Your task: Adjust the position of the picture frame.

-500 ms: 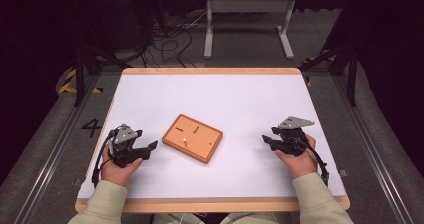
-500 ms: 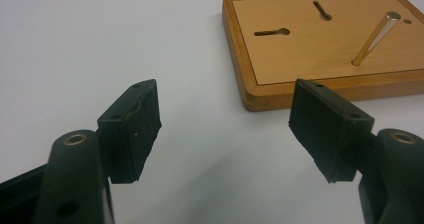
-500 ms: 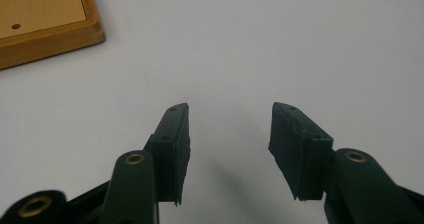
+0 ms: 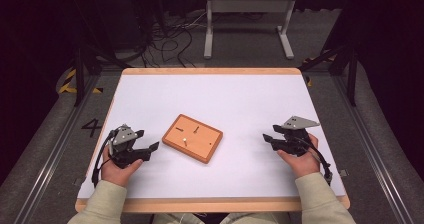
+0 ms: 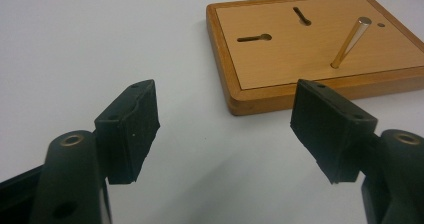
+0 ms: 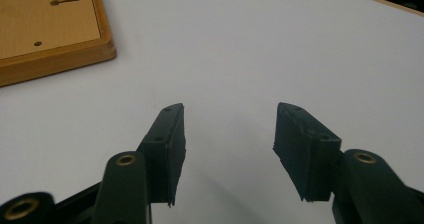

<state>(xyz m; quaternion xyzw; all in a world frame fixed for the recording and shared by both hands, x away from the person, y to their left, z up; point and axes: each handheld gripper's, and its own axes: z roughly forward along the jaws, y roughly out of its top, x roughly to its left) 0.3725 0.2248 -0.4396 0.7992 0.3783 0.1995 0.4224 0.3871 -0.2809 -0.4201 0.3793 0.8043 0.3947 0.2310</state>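
Nearest the person, the left tongs (image 4: 145, 141) rest on the white table (image 4: 240, 99) with their jaws spread wide and nothing between them. The right tongs (image 4: 268, 134) sit across the table in the same way, parted and empty. Both point inward toward the middle.

Between them, somewhat closer to the left tongs, lies the wooden board (image 4: 193, 137). It is flat on the table, a rectangle turned at an angle, so its long axis runs from the near-right corner toward the far-left as the high view shows it. In the left gripper view the wooden board (image 5: 310, 49) has a raised rim, two keyhole-shaped slots and a small hole.

From it rises the brass pin (image 5: 350, 43), a slim metal rod standing in the board, leaning a little in that view. Its long axis is close to vertical, its flat top end up. I would judge it stiff, light and smooth, so likely to slip under a glancing pinch; the best hold looks to be across the shaft about midway up, the pads squarely on either side, then a lift straight along its axis. The board looks solid and fairly heavy for its size, but it may shift if the pin binds, so the other tongs could steady its edge.
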